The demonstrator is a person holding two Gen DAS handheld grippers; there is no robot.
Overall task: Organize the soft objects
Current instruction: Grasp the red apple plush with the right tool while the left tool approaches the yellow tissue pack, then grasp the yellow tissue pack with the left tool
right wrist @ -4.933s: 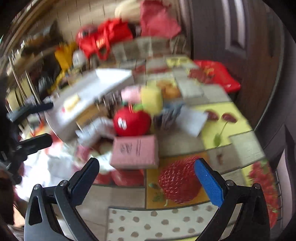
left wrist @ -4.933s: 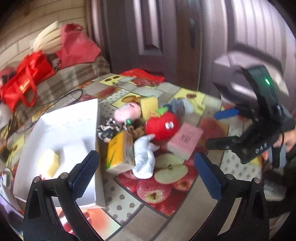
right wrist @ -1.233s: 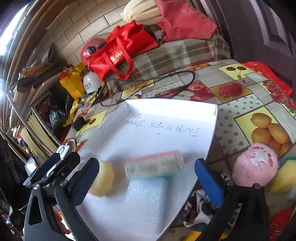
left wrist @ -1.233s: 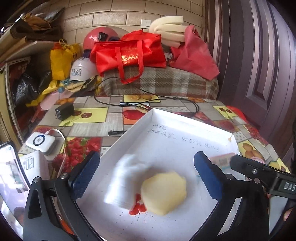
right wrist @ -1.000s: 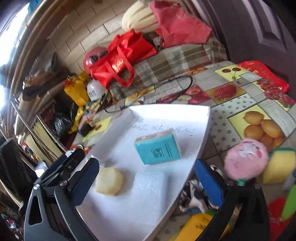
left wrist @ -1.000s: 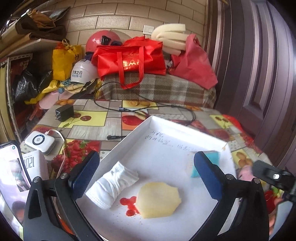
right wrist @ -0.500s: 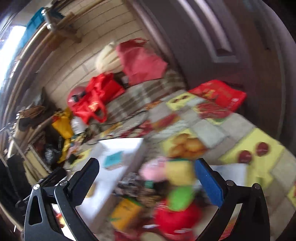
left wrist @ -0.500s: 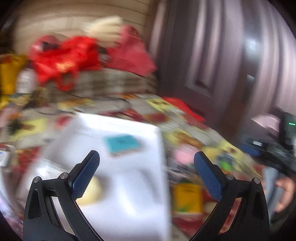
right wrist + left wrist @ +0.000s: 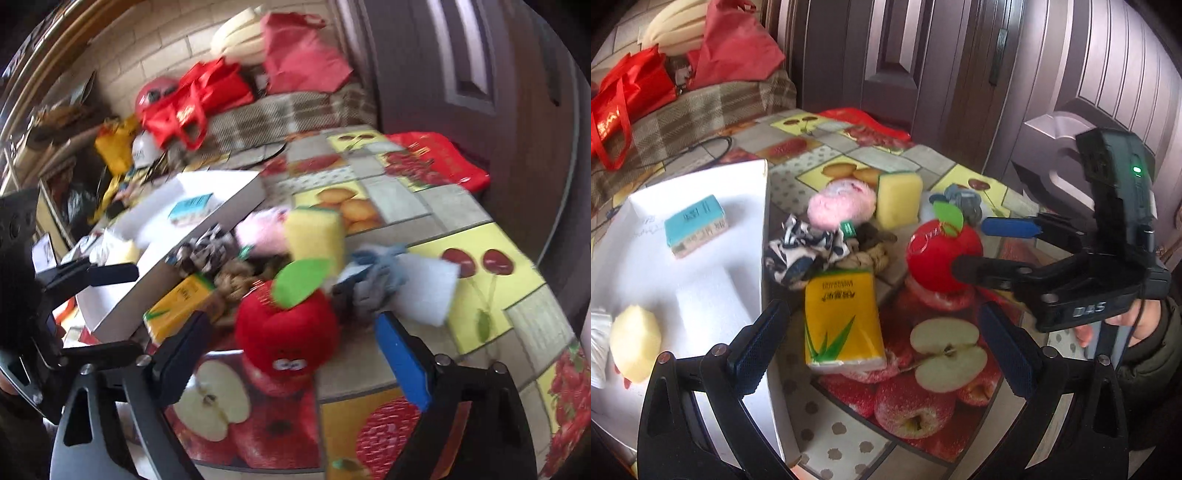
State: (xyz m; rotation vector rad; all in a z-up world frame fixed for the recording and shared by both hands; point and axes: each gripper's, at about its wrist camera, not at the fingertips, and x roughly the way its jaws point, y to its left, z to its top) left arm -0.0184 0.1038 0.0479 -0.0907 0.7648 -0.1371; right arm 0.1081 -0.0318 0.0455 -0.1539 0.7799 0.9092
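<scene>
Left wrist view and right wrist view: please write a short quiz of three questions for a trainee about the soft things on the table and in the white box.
1. True or false: the teal tissue pack lies inside the white box.
2. Which thing stands between the fingers of the right gripper? A) yellow sponge B) red plush apple C) pink plush ball
3. Which packet lies on the tablecloth just outside the box wall, in front of the open left gripper?

Key
1. True.
2. B. The jaws have just been closing around the apple, but the pads do not press on it yet.
3. The yellow tissue pack.
</scene>
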